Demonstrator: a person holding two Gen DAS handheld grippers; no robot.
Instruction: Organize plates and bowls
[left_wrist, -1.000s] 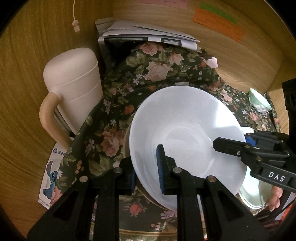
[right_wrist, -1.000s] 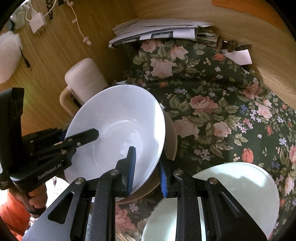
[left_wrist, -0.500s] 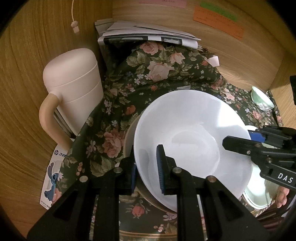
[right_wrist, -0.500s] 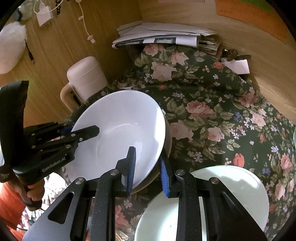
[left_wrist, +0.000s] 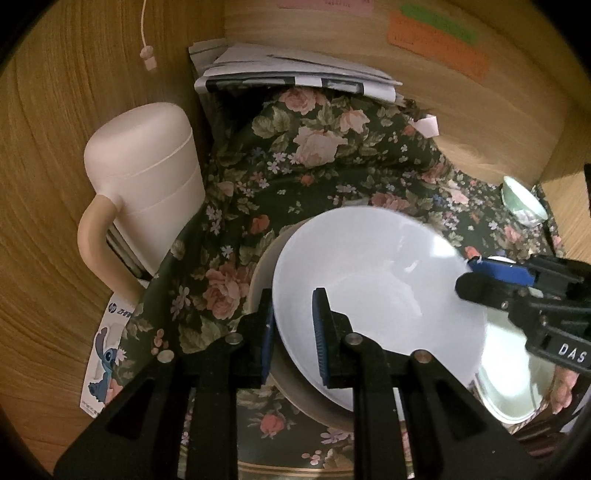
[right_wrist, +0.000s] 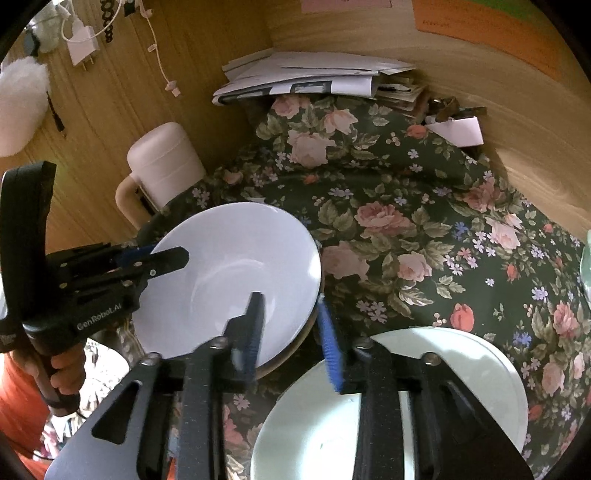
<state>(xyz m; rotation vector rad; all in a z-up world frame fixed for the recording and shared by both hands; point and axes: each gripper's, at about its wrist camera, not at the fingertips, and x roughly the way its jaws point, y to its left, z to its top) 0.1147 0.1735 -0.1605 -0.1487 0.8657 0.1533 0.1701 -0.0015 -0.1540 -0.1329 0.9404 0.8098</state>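
Left wrist view: the left gripper (left_wrist: 293, 332) is clamped on the near rim of the white bowl (left_wrist: 376, 288), which sits in a beige dish (left_wrist: 266, 266) on the floral cloth (left_wrist: 295, 177).

Right wrist view: the right gripper (right_wrist: 291, 328) straddles the bowl's (right_wrist: 229, 273) rim, jaws opening, pads clear. A pale green plate (right_wrist: 461, 373) lies right of the bowl.

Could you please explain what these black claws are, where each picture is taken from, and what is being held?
There is no robot here: a person holds a two-finger gripper in each hand, with a camera looking along its fingers. The left gripper is shut on the rim of a white bowl that sits in a beige dish. The right gripper straddles the opposite rim, its jaws opening. Everything rests on a floral cloth, beside a pale plate and a jug.
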